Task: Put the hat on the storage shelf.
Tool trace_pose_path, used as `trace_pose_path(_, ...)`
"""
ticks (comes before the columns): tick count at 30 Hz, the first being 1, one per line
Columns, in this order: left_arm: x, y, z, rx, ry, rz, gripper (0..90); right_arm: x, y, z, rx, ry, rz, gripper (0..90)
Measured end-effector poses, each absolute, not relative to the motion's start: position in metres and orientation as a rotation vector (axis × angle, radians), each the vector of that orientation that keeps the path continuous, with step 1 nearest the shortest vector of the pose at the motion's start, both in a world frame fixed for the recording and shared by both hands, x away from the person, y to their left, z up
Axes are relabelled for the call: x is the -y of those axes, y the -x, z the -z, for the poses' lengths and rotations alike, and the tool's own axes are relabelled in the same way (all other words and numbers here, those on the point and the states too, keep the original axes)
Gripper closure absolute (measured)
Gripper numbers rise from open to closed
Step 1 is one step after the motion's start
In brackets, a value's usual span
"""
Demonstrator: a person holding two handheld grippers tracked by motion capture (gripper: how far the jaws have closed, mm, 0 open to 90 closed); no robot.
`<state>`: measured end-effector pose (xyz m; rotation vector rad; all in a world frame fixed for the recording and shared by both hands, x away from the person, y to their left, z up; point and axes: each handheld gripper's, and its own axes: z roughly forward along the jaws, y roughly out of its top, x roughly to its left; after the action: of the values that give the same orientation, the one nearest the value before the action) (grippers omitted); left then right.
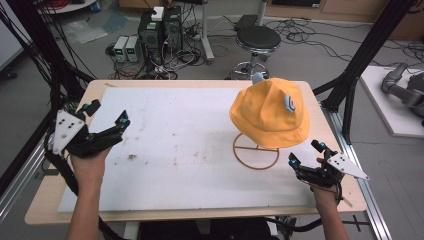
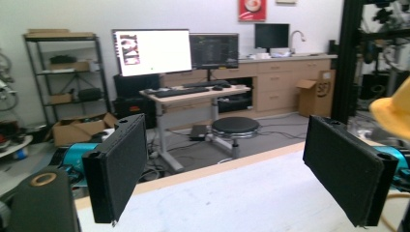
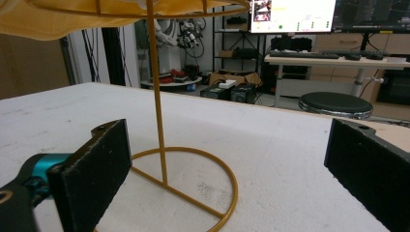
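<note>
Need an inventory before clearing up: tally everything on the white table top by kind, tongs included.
Yellow hat: 1
Wire hat stand: 1
Tongs: 2, left tongs and right tongs, both open and holding nothing
Total: 4

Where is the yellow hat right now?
In the high view, the hat sits on a wire stand at the table's right side, just beyond the right gripper.

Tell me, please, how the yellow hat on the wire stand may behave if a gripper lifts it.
The yellow hat looks like soft cloth, so it will probably sag. The wire stand is thin and may tip.
</note>
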<state>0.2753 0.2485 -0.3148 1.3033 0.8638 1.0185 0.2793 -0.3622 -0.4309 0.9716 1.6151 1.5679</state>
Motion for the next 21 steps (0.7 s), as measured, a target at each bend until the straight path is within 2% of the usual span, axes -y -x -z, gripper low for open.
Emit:
trace_pose_path(6, -0.269, -0.260, 0.333, -0.903, -1.314, -1.069, 16.5, 0.362, -0.280, 0.431, -1.612, -0.969, -1.567, 2.4)
trace_pose_path(21, -0.296, -0.249, 0.381, -0.951, -1.259, -1.069, 16.5, 0.359, -0.284, 0.431, -1.604, -0.967, -1.572, 2.4)
